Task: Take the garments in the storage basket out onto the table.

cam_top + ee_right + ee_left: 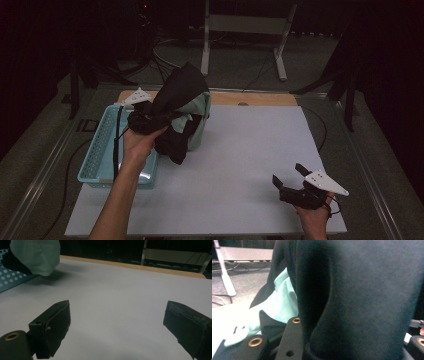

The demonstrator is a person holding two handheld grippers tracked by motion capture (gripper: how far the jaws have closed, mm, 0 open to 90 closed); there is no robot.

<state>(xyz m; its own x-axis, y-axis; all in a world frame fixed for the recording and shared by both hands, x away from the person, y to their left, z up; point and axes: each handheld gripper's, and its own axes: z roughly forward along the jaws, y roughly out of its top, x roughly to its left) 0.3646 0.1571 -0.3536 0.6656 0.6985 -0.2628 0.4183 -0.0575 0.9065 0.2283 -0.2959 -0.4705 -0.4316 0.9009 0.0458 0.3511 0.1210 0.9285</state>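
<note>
Two grippers work over one big white tabletop (pixel 240 170). At its far left side sits a blue basket (pixel 97 155) with small holes in its walls. Next in size is a bundle of clothes (pixel 182 112), black cloth wrapped around a pale green piece. It hangs in the air at the far left of the tabletop, just right of the basket, with its lowest black flap down near the basket's right rim. The left gripper (pixel 142 120) is clenched on the black cloth, and in the left gripper view the dark cloth (pixel 362 302) bulges thick between the jaws, with the green piece (pixel 280 303) beside it. The right gripper (pixel 292 177) rests at the near right of the tabletop, well apart from the bundle, with its jaws spread wide and nothing between them.

What could go wrong? The left gripper seems to pinch the black cloth only, so the green piece could slide out and drop. The low flap could also catch on the basket rim and tip or drag the basket. With just one gripper holding, the whole bundle could slip free.
</note>
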